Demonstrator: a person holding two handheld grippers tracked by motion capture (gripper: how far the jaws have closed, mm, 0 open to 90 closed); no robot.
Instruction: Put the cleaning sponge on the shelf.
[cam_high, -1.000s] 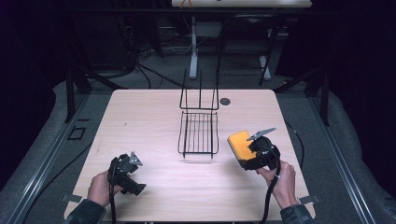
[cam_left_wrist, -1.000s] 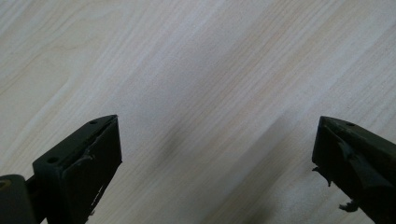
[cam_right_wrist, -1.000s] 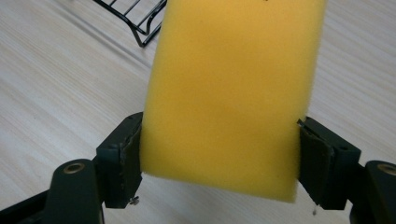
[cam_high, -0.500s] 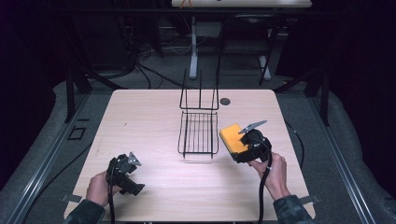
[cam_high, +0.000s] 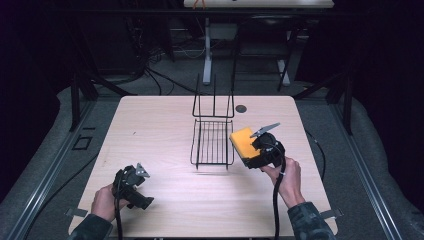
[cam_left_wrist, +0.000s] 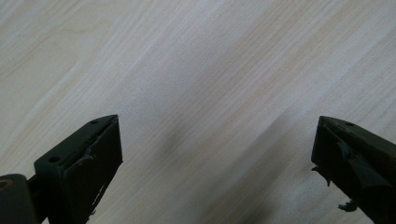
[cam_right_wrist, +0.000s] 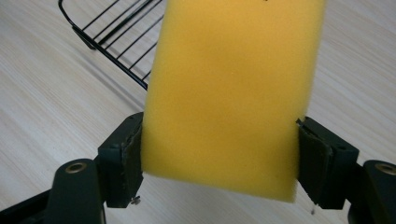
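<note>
Two hands come in from the near edge of the table (cam_high: 160, 120), each holding a gripper. On the right, the hand (cam_high: 286, 175) reaches forward with its forearm angled inward, and the right gripper (cam_right_wrist: 219, 144) is clamped on both sides of a yellow sponge (cam_right_wrist: 229, 93), held above the tabletop just beside the right edge of the black wire rack (cam_high: 212, 142). On the left, the hand (cam_high: 106, 201) rests low near the front corner, well apart from the rack, and the left gripper (cam_left_wrist: 215, 149) points down at bare wood with its jaws spread wide and nothing between them.
</note>
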